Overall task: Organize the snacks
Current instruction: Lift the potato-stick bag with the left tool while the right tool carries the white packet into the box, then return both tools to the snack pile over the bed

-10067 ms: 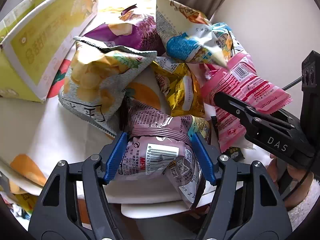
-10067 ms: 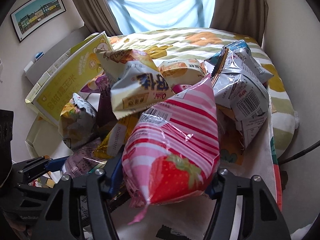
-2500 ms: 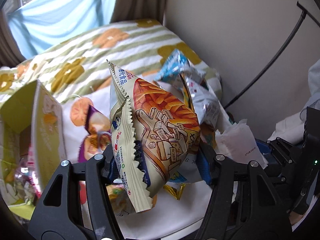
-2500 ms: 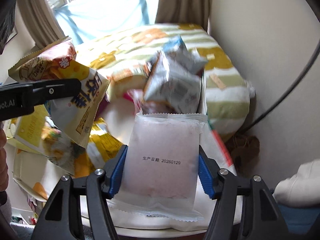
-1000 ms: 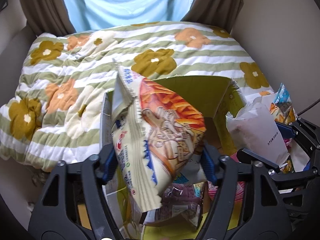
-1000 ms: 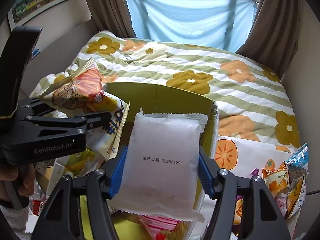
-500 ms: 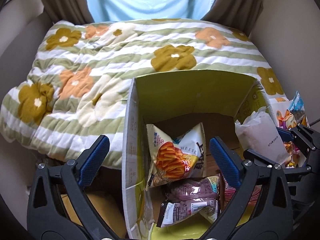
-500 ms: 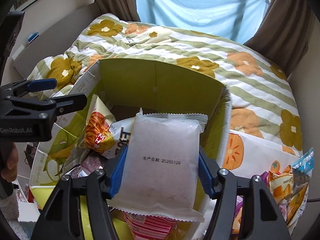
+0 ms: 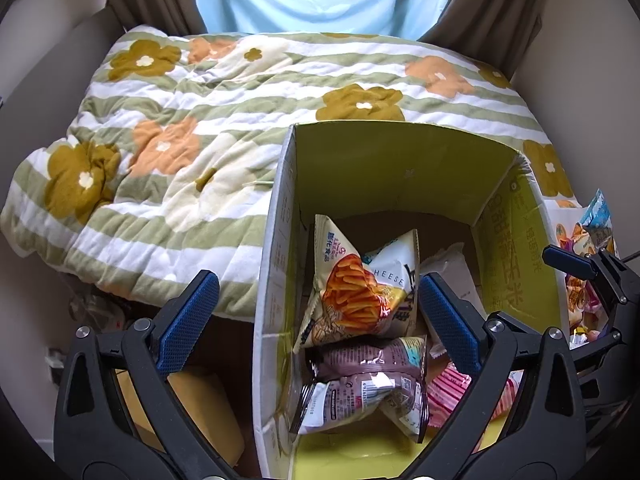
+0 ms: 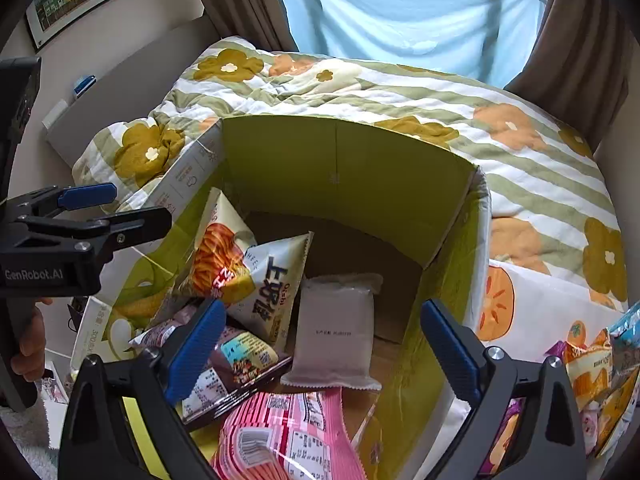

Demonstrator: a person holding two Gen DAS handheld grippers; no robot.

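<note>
A yellow-green cardboard box point(image 9: 396, 168) point(image 10: 320, 168) stands open below both grippers. Inside lie an orange-and-white chip bag point(image 9: 356, 292) point(image 10: 244, 268), a purple snack bag point(image 9: 368, 384) point(image 10: 236, 364), a pink striped bag point(image 9: 448, 392) point(image 10: 288, 436) and a plain white packet point(image 10: 336, 332) point(image 9: 456, 272). My left gripper point(image 9: 316, 316) point(image 10: 112, 204) is open and empty above the box's left wall. My right gripper point(image 10: 320, 340) point(image 9: 576, 264) is open and empty above the box's near right part.
A floral striped quilt point(image 9: 192, 120) point(image 10: 480, 120) covers the bed behind the box. Several loose snack bags point(image 10: 600, 364) point(image 9: 588, 236) lie on a white fruit-print cloth point(image 10: 536, 312) right of the box. Curtains and a wall close the far side.
My right gripper has opened and the white packet has dropped into the box. My left gripper stays open after letting go of the chip bag, which now lies in the box.
</note>
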